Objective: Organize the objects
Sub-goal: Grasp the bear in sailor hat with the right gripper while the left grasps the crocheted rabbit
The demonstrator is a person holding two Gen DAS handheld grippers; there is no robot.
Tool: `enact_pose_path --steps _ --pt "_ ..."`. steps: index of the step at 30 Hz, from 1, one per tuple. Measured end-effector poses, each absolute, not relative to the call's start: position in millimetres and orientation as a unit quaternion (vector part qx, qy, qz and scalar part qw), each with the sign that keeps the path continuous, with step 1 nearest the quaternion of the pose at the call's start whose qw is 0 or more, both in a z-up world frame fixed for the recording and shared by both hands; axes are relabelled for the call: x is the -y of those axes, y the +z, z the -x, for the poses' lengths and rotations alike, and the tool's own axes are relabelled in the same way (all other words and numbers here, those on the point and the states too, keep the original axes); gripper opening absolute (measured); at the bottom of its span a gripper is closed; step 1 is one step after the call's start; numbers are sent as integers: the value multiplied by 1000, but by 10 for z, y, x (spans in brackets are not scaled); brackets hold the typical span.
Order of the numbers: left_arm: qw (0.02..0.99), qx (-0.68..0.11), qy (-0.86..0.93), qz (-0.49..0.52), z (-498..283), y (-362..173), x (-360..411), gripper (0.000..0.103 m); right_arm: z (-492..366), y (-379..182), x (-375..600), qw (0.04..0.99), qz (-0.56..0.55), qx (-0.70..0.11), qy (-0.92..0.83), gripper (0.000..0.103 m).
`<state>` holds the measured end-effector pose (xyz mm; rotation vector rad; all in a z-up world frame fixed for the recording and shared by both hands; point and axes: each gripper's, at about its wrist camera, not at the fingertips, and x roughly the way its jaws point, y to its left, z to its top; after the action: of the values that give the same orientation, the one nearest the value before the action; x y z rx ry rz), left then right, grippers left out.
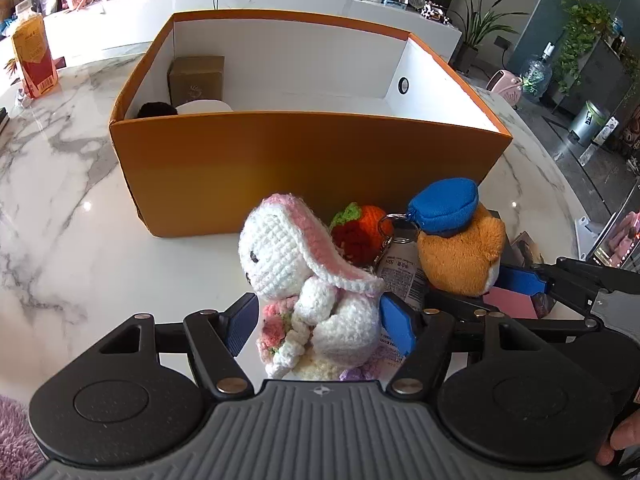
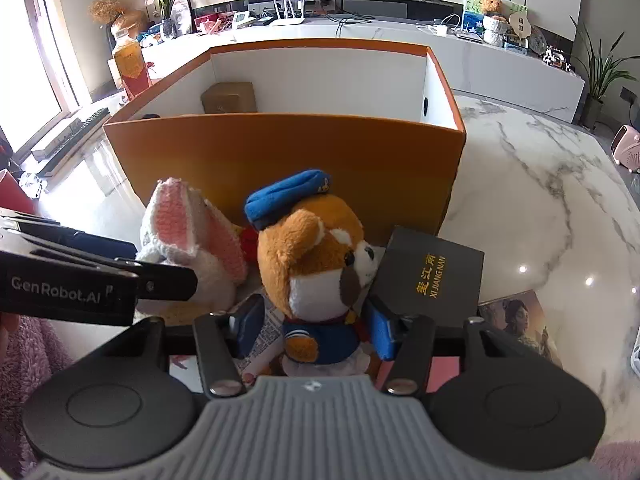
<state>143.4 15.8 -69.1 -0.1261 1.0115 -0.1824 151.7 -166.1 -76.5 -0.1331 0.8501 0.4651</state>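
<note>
A white crocheted rabbit [image 1: 316,280] with pink ears stands between the blue pads of my left gripper [image 1: 318,322], which is shut on its body. A brown plush dog [image 2: 316,256] in a blue cap and sailor top stands between the pads of my right gripper [image 2: 316,326], which is shut on its body. Both toys stand side by side in front of the open orange box [image 1: 304,168]. The rabbit [image 2: 192,240] also shows in the right wrist view and the dog [image 1: 460,248] in the left wrist view.
The box [image 2: 288,160] holds a small brown carton [image 1: 196,78], a dark object and a white round thing. A crocheted carrot [image 1: 360,228], a tube, a black box with gold lettering [image 2: 432,272] and a picture card [image 2: 520,320] lie around the toys on the marble table [image 1: 60,200].
</note>
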Motion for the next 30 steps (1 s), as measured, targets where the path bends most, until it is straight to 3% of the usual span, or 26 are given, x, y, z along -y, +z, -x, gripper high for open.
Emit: enact_pose_path --steps 5,9,14,19,30 --pt "863 -489 -95 81 -1460 -759 -182 79 -1545 -829 1640 882 66 -410 223 57" --pt "862 -490 -98 90 -1455 -790 -190 79 -1573 -879 1621 882 71 -413 214 46" --pt "866 -480 -98 96 -1409 -787 -194 72 -1556 -883 1611 884 75 -408 213 41" --pt "870 -472 -96 101 -1343 -716 -237 57 -1482 -820 1607 889 82 -395 216 39" --pt "878 -450 -108 122 -1138 -454 -377 53 -1362 -531 1681 894 62 -382 225 39"
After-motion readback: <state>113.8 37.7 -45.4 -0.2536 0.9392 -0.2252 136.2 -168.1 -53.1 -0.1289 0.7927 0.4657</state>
